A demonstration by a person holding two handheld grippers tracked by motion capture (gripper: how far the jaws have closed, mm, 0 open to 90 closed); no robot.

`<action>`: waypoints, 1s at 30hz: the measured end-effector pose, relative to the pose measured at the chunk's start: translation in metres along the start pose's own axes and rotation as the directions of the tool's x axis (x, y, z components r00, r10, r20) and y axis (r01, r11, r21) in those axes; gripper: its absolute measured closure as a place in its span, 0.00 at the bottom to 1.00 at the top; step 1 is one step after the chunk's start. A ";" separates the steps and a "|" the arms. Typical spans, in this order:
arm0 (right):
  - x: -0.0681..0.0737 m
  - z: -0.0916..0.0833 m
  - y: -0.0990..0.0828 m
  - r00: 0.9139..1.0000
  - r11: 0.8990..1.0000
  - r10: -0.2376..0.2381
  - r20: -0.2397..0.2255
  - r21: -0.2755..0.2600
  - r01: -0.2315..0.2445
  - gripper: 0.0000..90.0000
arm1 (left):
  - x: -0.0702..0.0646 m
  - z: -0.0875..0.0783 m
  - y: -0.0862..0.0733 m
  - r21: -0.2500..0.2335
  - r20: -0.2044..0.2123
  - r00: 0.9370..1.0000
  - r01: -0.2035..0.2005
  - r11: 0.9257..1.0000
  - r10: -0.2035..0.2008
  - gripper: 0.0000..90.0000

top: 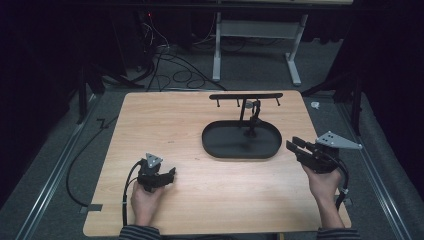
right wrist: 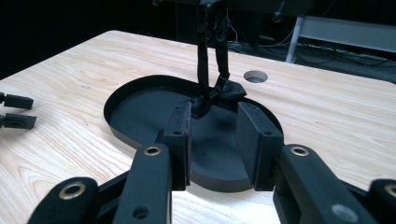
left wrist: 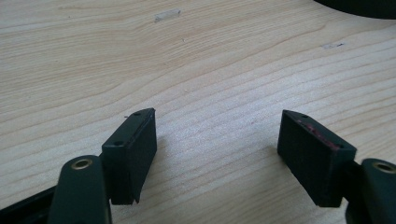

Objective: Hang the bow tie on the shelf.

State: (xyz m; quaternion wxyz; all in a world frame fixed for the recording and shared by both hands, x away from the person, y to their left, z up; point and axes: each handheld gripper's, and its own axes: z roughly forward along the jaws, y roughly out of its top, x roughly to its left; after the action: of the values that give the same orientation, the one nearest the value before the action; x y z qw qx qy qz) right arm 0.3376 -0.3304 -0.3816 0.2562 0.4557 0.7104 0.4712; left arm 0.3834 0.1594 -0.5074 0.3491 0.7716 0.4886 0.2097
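The right gripper (top: 295, 146), jaws half apart and empty, points at the black stand (right wrist: 204, 70) rising from the oval tray (top: 212, 145). The left gripper (left wrist: 217, 149) rests wide and empty near the tray's front-left. A straight, level approach should keep the jaws clear of the tray's rim. The high view reveals the stand's crossbar (top: 246, 96); the right gripper view reveals a dark bundle (right wrist: 229, 89) at the stand's foot.

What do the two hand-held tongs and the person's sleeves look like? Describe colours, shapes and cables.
Both tongs, left and right, are black with flat rectangular pads. Each has a grey three-cornered plate on top and a trailing black cable. The sleeves are dark and striped.
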 end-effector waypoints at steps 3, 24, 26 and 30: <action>0.001 0.000 -0.001 1.000 1.000 -0.001 -0.004 -0.001 0.001 0.75 | 0.000 0.000 0.000 0.000 0.000 1.000 0.000 1.000 0.000 0.32; 0.009 0.005 -0.013 0.999 1.000 0.010 -0.035 0.014 -0.010 0.76 | 0.000 0.000 0.000 0.000 0.000 1.000 0.000 1.000 0.000 0.32; 0.009 0.006 -0.014 0.999 1.000 0.008 -0.037 0.014 -0.008 0.76 | 0.000 0.000 0.000 0.000 0.000 1.000 0.000 1.000 0.000 0.32; 0.010 0.006 -0.016 0.999 1.000 0.012 -0.040 0.014 -0.012 0.76 | 0.000 0.000 0.000 0.000 0.000 1.000 0.000 1.000 0.000 0.32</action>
State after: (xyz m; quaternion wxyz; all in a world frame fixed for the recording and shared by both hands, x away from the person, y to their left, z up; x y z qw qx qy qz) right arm 0.3315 -0.3208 -0.3977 0.2360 0.4523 0.7158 0.4768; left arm 0.3834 0.1594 -0.5074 0.3492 0.7716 0.4886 0.2098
